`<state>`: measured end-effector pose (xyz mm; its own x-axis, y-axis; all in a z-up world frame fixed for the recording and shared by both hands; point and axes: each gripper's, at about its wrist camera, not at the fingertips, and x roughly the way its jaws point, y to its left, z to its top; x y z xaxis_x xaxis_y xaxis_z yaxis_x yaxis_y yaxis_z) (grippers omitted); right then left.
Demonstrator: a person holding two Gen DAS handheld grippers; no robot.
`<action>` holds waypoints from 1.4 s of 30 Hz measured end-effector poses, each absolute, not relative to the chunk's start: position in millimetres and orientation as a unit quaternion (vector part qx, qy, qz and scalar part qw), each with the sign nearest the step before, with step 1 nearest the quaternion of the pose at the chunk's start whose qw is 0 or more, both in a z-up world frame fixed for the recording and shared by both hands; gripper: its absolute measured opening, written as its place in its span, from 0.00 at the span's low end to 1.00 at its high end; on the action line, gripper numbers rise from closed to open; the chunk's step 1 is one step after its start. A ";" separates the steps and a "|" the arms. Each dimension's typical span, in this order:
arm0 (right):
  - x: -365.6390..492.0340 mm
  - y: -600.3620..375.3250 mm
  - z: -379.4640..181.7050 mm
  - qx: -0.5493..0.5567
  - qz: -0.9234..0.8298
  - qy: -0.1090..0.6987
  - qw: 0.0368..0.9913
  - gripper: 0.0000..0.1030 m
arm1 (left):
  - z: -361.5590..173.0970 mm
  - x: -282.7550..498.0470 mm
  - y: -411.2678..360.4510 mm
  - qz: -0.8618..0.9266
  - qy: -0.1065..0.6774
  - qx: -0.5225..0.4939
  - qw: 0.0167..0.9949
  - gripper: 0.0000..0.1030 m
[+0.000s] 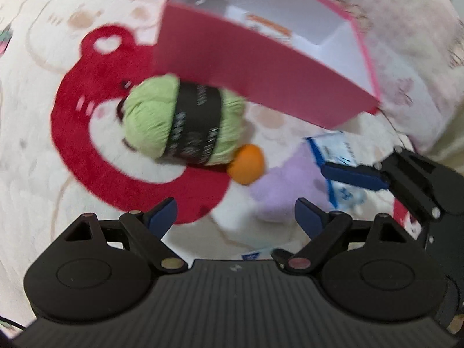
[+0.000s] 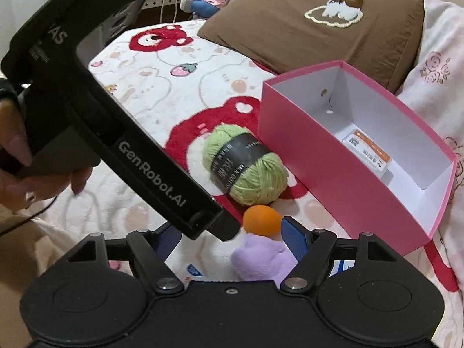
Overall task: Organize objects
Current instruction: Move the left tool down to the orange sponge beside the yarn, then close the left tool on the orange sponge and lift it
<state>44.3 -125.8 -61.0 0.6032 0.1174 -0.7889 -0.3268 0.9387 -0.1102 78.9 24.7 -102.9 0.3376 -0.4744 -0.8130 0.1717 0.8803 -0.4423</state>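
A green yarn ball with a black band lies on the bed beside an open pink box. An orange sponge rests against the yarn, with a purple plush toy just beyond it. My left gripper is open and empty, hovering above these. The right gripper's blue finger reaches over a blue-and-white packet. In the right wrist view, my right gripper is open, with the purple plush between its fingers. The yarn, sponge and box lie ahead.
The box holds a white card with an orange label. A brown pillow lies behind the box and a white floral pillow to its right. The left gripper's black body crosses the right wrist view. The bedspread has red bear prints.
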 end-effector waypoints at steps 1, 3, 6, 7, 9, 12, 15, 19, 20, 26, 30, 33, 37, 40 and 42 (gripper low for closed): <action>46.5 -127.7 -67.8 -0.126 0.134 0.428 0.885 0.76 | -108.7 78.9 24.5 -0.193 0.540 -0.143 0.806 0.85; 50.5 -133.1 -81.4 -0.132 0.139 0.437 0.879 0.74 | -117.1 77.0 22.6 -0.183 0.530 -0.135 0.817 0.85; 58.3 -143.8 -95.3 -0.124 0.133 0.450 0.874 0.71 | -126.6 76.6 20.2 -0.187 0.522 -0.138 0.820 0.83; 59.5 -146.3 -97.6 -0.120 0.130 0.449 0.876 0.71 | -128.7 76.6 18.8 -0.192 0.522 -0.141 0.819 0.83; 61.9 -149.9 -101.4 -0.111 0.126 0.450 0.877 0.71 | -129.3 76.1 15.9 -0.189 0.516 -0.131 0.825 0.83; 62.2 -152.5 -103.5 -0.092 0.141 0.442 0.881 0.71 | -124.4 76.8 18.9 -0.189 0.499 -0.109 0.839 0.82; 65.2 -155.3 -108.1 -0.072 0.143 0.441 0.883 0.71 | -127.9 85.1 30.6 -0.195 0.510 -0.163 0.822 0.82; 68.5 -159.6 -112.9 -0.073 0.131 0.438 0.886 0.71 | -133.0 90.8 30.3 -0.206 0.509 -0.176 0.817 0.68; 69.1 -161.6 -113.5 -0.067 0.131 0.439 0.886 0.71 | -135.6 92.2 29.4 -0.206 0.513 -0.182 0.814 0.65; 71.3 -168.4 -119.1 -0.044 0.126 0.434 0.891 0.64 | -141.6 92.1 21.8 -0.201 0.498 -0.205 0.818 0.51; 76.8 -171.2 -120.5 -0.038 0.123 0.428 0.895 0.59 | -131.5 89.1 12.6 -0.209 0.468 -0.190 0.838 0.51; 84.8 -169.6 -123.1 -0.048 0.129 0.436 0.889 0.59 | -139.0 93.8 11.2 -0.209 0.489 -0.206 0.821 0.46; 93.7 -167.7 -131.0 -0.059 0.131 0.452 0.881 0.59 | -150.2 97.9 11.1 -0.203 0.504 -0.216 0.812 0.34; 101.8 -170.3 -138.2 -0.049 0.122 0.464 0.876 0.59 | -154.8 101.6 15.2 -0.202 0.509 -0.241 0.801 0.31; 105.7 -174.7 -142.1 -0.027 0.120 0.466 0.876 0.60 | -156.7 102.7 16.6 -0.192 0.512 -0.241 0.802 0.31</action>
